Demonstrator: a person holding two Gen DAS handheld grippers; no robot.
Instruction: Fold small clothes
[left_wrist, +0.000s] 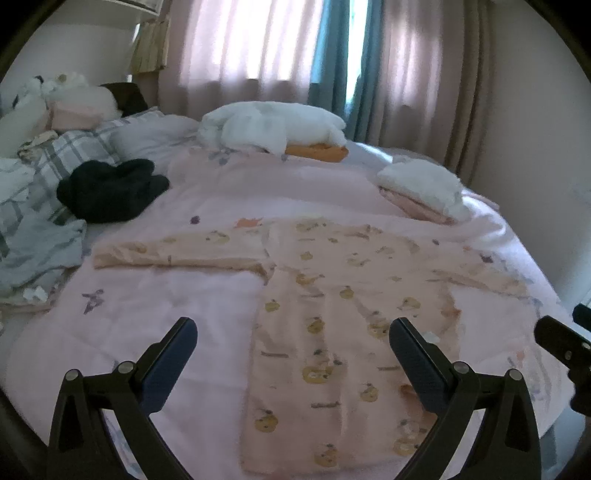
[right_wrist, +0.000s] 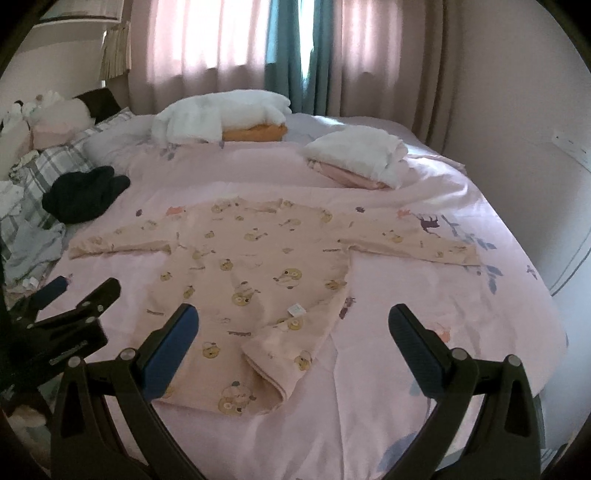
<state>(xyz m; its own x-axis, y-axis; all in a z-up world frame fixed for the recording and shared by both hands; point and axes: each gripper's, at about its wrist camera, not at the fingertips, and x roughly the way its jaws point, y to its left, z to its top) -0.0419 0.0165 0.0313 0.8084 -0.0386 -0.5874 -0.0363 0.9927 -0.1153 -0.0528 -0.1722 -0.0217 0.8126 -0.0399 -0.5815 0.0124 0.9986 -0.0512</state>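
Observation:
A small peach long-sleeved top with a bear print (left_wrist: 332, 295) (right_wrist: 258, 258) lies flat on the pink bed cover (left_wrist: 184, 295) (right_wrist: 406, 332), both sleeves spread sideways. Its near right hem corner is turned over onto the body (right_wrist: 280, 354), with a white tag (right_wrist: 297, 309) showing. My left gripper (left_wrist: 293, 325) hovers open above the top's lower part, holding nothing. Over the top's near right corner hangs my right gripper (right_wrist: 293, 312), open and empty as well. Each gripper shows at the edge of the other's view (left_wrist: 561, 343) (right_wrist: 66, 306).
A black garment (left_wrist: 110, 190) (right_wrist: 85, 194) lies at the left beside plaid bedding (left_wrist: 55, 158). White folded piles sit at the back (left_wrist: 273, 125) (right_wrist: 221, 114) and back right (left_wrist: 421, 184) (right_wrist: 358, 155). Curtains (left_wrist: 258, 48) hang behind the bed; a wall (right_wrist: 517, 110) stands on the right.

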